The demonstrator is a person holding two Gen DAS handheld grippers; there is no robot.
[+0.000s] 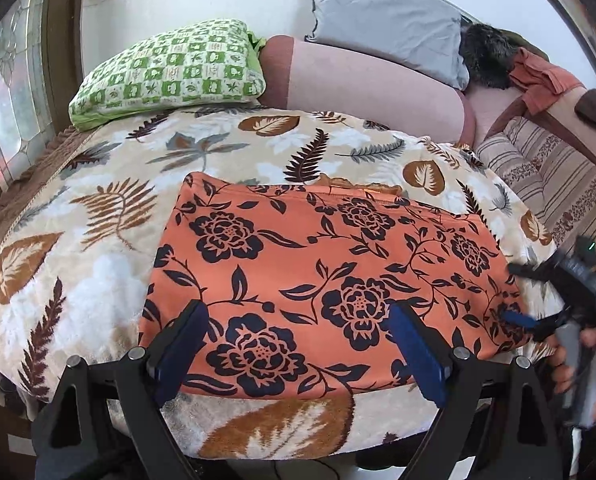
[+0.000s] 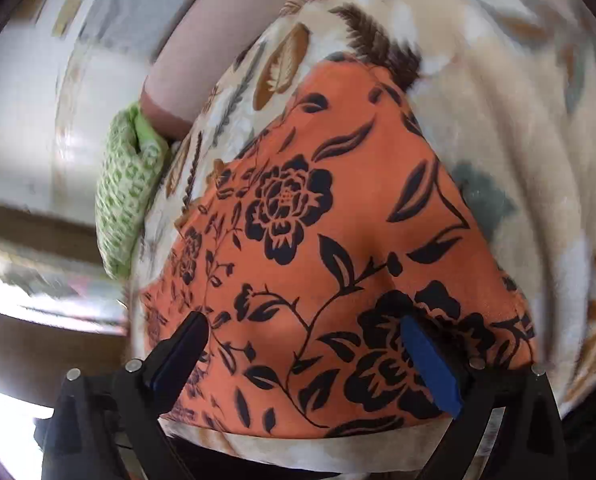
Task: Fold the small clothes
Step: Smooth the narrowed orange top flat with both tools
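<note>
An orange garment with a dark flower print lies folded flat on a leaf-patterned blanket. My left gripper hovers over the garment's near edge, jaws wide open, with nothing between them. At the garment's near right corner a hand holds my right gripper, also open, its blue pads facing the cloth. In the right wrist view the right gripper stands open low over the garment, one corner of which points away across the blanket. That view is blurred.
A green patterned pillow, a pink bolster and a grey pillow line the far side. A striped cushion and a rust-coloured cloth sit at the right. The bed's near edge runs just under the grippers.
</note>
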